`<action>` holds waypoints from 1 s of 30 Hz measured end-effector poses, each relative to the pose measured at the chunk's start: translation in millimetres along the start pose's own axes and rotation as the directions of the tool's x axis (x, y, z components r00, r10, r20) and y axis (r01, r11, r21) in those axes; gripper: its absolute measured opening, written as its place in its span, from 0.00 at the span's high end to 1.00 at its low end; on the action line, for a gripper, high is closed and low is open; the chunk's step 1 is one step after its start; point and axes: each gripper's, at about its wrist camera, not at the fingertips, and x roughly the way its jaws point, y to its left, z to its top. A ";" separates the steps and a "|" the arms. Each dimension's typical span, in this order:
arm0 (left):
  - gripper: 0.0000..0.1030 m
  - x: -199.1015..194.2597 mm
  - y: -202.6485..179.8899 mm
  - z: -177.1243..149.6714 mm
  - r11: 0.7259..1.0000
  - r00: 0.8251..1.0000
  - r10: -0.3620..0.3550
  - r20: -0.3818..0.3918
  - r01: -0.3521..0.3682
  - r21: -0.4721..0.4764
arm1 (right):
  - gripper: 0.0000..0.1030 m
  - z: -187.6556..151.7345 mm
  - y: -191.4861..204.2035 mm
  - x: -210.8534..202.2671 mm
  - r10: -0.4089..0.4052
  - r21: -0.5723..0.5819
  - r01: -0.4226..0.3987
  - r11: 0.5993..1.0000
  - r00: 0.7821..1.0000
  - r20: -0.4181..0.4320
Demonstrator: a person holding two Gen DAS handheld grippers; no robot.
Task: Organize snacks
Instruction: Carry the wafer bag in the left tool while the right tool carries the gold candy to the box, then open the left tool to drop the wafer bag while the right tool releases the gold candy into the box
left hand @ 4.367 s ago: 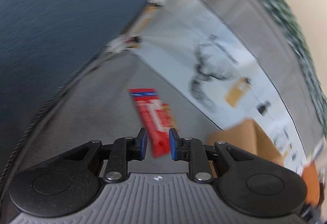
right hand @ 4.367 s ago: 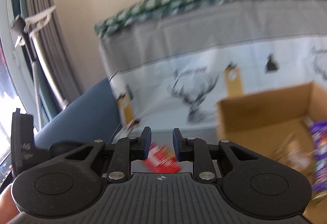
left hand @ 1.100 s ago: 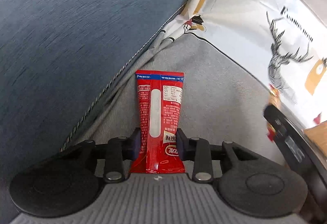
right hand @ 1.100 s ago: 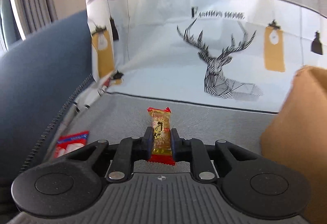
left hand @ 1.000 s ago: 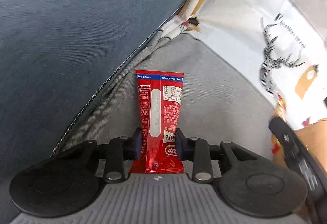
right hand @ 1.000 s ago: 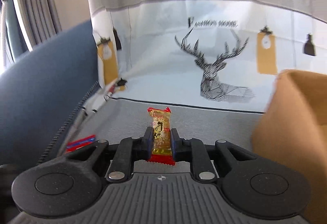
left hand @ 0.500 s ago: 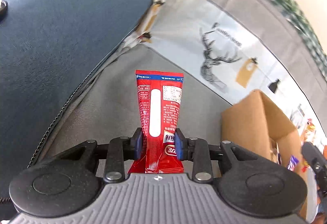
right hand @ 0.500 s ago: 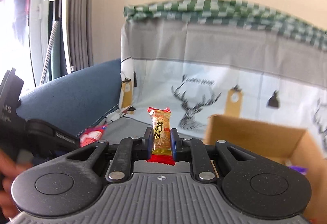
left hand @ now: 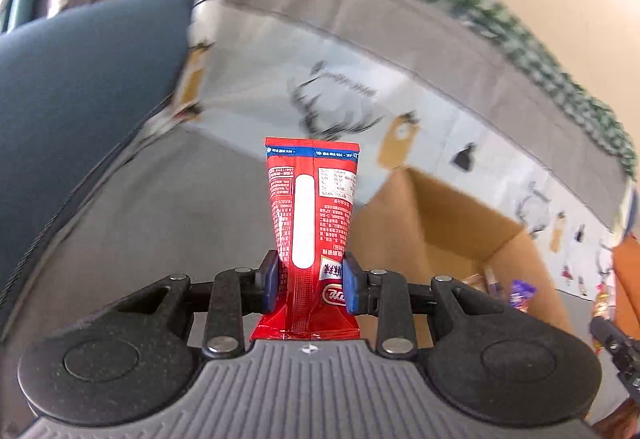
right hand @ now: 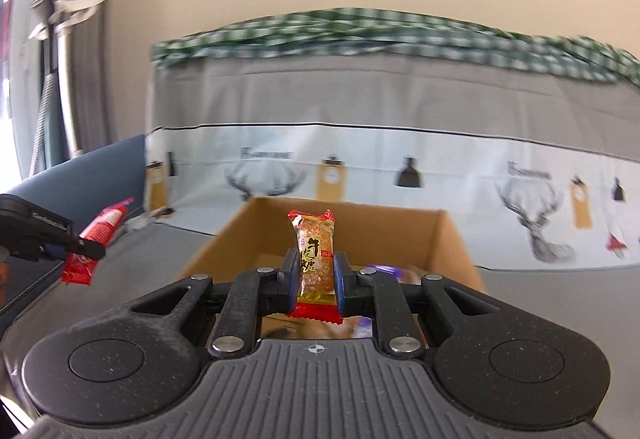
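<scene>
My left gripper (left hand: 310,281) is shut on a long red snack packet (left hand: 312,207) and holds it upright above the grey seat, left of an open cardboard box (left hand: 452,223). My right gripper (right hand: 316,275) is shut on a small golden candy with red ends (right hand: 314,259) and holds it over the near edge of the same box (right hand: 448,235). Several wrapped snacks (left hand: 520,291) lie inside the box. The left gripper with the red packet (right hand: 100,235) also shows at the left of the right wrist view.
A grey sofa seat (left hand: 160,207) carries the box. A blue armrest (left hand: 72,87) rises at the left. A deer-print cover (right hand: 400,167) hangs over the backrest, with a green checked cloth (right hand: 360,35) on top. A curtain (right hand: 60,79) hangs at far left.
Both grippers have lifted off the seat with their snacks and moved toward the box. The right gripper now stands over the box's near edge.
</scene>
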 end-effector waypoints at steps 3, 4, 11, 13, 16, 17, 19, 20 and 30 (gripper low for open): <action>0.67 -1.0 -27.0 -1.7 0.996 0.996 -0.071 0.050 0.069 0.053 | 0.82 -3.1 -15.4 -1.0 -0.027 0.029 0.027 0.999 1.000 0.003; 0.67 -1.2 -36.6 -2.9 0.993 0.993 -0.097 0.061 0.093 0.075 | 0.82 -3.5 -19.0 -0.5 -0.033 0.039 0.033 0.999 0.999 0.005; 0.67 -4.3 -102.9 -25.2 0.939 0.958 -0.273 0.086 0.246 0.240 | 0.82 -1.5 -26.3 6.5 -0.046 0.061 0.045 0.997 0.999 0.019; 0.67 -3.8 -117.0 -32.0 0.920 0.947 -0.312 0.075 0.282 0.273 | 0.82 -1.0 -24.7 8.5 -0.045 0.052 0.044 0.998 0.999 0.024; 0.67 -0.3 -132.6 -41.3 0.898 0.938 -0.341 0.062 0.305 0.317 | 0.82 -1.3 -21.8 11.4 -0.049 0.031 0.049 0.998 0.998 0.030; 0.67 1.1 -135.7 -43.3 0.893 0.936 -0.347 0.059 0.310 0.326 | 0.83 -1.6 -20.9 12.0 -0.051 0.025 0.050 0.998 0.998 0.031; 0.67 3.4 -139.8 -46.5 0.886 0.932 -0.358 0.051 0.322 0.333 | 0.83 -1.7 -19.5 13.0 -0.053 0.014 0.053 0.999 0.998 0.032; 0.66 3.9 -141.0 -47.6 0.884 0.930 -0.364 0.049 0.328 0.332 | 0.83 -1.7 -18.7 13.0 -0.054 0.009 0.054 0.999 0.998 0.033; 0.35 -1.0 -135.9 -43.8 0.868 0.914 -0.402 0.045 0.365 0.336 | 0.47 -2.6 -16.9 14.6 -0.091 0.004 0.091 0.996 0.996 0.021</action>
